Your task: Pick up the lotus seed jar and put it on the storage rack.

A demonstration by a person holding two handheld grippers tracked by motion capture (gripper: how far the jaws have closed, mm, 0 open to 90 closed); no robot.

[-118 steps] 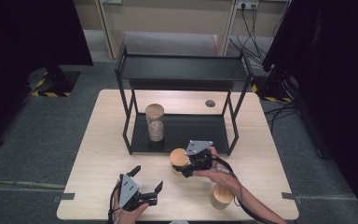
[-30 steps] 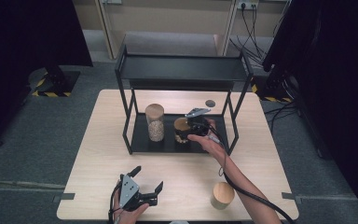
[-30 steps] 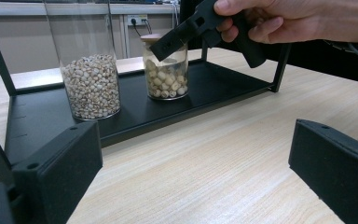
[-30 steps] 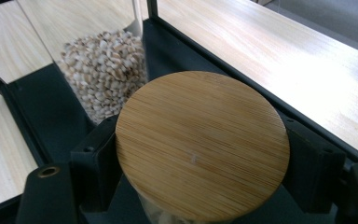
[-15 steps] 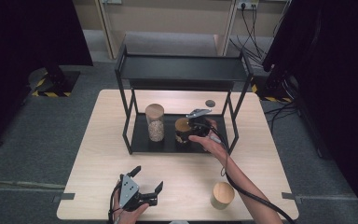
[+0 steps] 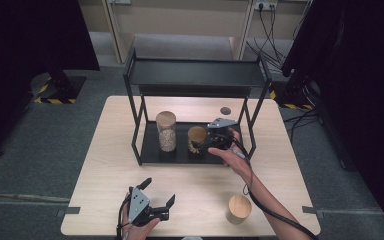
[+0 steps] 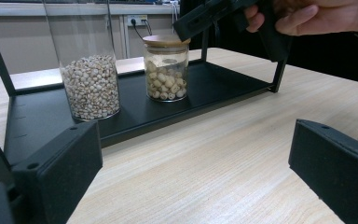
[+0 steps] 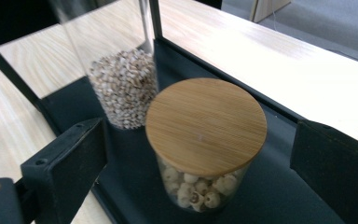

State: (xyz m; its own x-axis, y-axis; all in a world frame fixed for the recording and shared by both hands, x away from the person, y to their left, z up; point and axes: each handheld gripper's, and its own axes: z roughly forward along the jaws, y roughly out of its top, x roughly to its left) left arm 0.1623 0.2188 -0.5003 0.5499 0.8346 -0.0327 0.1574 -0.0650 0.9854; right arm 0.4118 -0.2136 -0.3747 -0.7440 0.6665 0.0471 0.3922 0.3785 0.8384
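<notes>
While the person's right gripper (image 6: 205, 143) hovered at the black metal shelf rack (image 6: 195, 74) in the high view, its jaws had just been opening, and the short glass jar of pale round seeds with a bamboo lid (image 6: 197, 140) stood free just ahead of them. From the left gripper view, that jar (image 7: 166, 68) sat far ahead between spread jaws. Through the right gripper view, the jar (image 8: 205, 140) stood untouched between wide jaws, a tall glass jar of grain (image 8: 123, 86) just behind it.
</notes>
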